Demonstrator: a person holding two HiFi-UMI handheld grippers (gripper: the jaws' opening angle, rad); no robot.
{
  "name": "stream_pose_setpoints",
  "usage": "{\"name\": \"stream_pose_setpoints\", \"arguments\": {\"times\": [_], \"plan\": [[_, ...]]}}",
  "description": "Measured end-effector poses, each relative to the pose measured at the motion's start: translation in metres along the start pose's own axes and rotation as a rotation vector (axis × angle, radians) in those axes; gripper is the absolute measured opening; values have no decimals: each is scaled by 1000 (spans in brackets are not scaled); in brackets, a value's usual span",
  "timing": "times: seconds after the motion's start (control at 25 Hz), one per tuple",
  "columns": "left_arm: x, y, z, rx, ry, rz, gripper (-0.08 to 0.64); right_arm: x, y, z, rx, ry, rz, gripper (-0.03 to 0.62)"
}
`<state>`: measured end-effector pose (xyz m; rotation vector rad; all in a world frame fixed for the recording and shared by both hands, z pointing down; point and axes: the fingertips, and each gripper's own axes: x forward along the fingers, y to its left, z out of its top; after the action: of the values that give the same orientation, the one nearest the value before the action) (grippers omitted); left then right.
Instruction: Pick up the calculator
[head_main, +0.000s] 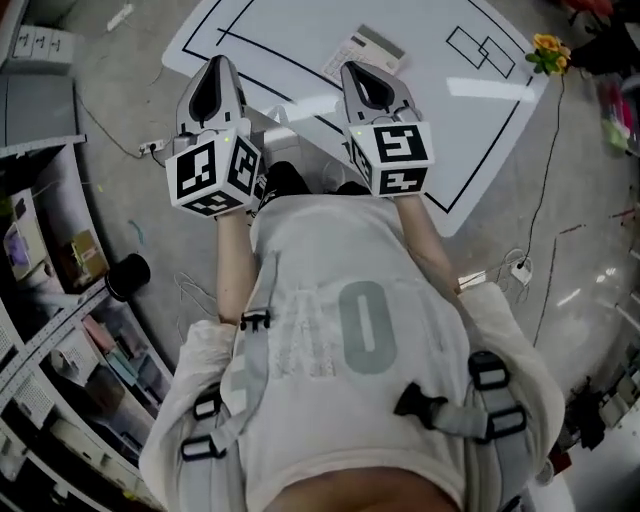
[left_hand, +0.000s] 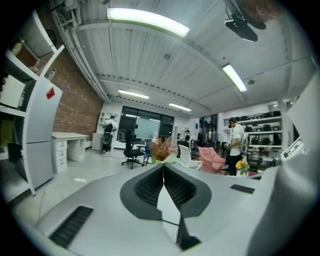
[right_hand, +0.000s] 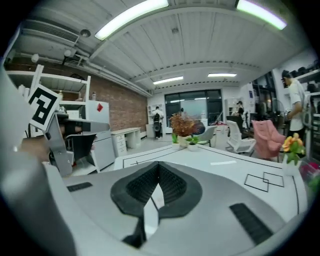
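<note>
The left claw and right claw are closed tight on nothing, so the right claw should spread wide before lowering over the calculator, which lies flat on the desk just beyond it.

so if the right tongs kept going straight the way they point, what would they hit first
Probably the calculator, lying on the table just ahead of the shut right tongs in the head view. Their own view doesn't show it, though, so they may pass above it and meet the table further on.
</note>
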<state>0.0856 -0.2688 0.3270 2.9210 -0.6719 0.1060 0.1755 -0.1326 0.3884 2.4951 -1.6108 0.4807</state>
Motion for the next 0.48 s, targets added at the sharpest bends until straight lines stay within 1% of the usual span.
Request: {"name": "stream_pose_setpoints", "arguments": {"times": [0.08, 0.2, 0.24, 0.32, 0.44, 0.48], "plan": [[20, -28, -2, 26, 9, -89, 21, -11, -25, -4, 26, -6, -76, 6], [48, -74, -5, 102, 16, -240, 21, -30, -62, -6, 60, -25, -206, 6], [56, -89, -5, 116, 19, -294, 21, -38, -74, -6, 73, -31, -257, 6], [68, -111, -7, 113, 25, -387, 21, -55, -90, -7, 95, -40, -351, 6], [83, -134, -3, 80, 22, -500, 21, -79, -105, -4, 121, -65, -483, 6], [87, -141, -1, 83, 19, -532, 21, -86, -109, -3, 133, -75, -521, 6]]}}
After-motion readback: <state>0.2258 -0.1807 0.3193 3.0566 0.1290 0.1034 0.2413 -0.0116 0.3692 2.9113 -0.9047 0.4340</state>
